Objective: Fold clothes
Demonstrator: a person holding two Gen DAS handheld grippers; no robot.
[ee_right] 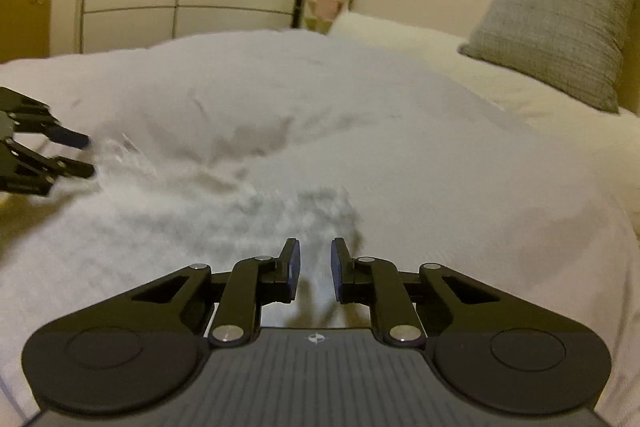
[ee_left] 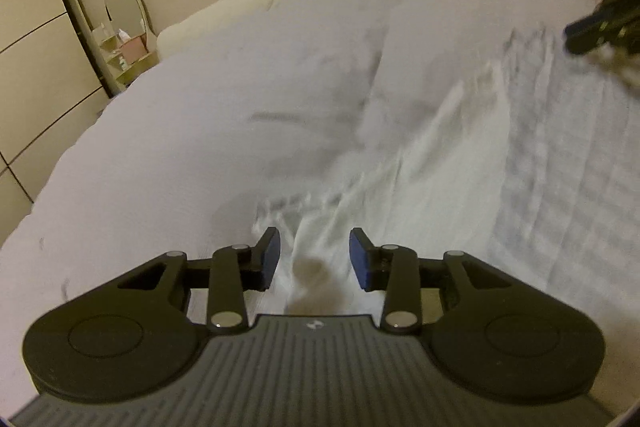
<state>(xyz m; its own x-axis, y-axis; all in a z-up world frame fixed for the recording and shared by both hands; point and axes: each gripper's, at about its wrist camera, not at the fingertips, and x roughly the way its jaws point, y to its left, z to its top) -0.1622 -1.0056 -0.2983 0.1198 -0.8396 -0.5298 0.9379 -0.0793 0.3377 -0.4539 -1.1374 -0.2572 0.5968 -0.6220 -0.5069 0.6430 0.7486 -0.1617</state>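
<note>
Dim, warm light — blurred, perhaps motion — fisheye-bent edges.

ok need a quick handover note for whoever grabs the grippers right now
Left gripper: open, jaws either side of a ridge of the white garment, not closed on it.
Right gripper: open, low over the same cloth, holding nothing.
The garment lies rumpled and blurred on the white bed; grey pillow at the head.
Done: no tidy fold visible.
Left: grip the edges, then fold.
</note>
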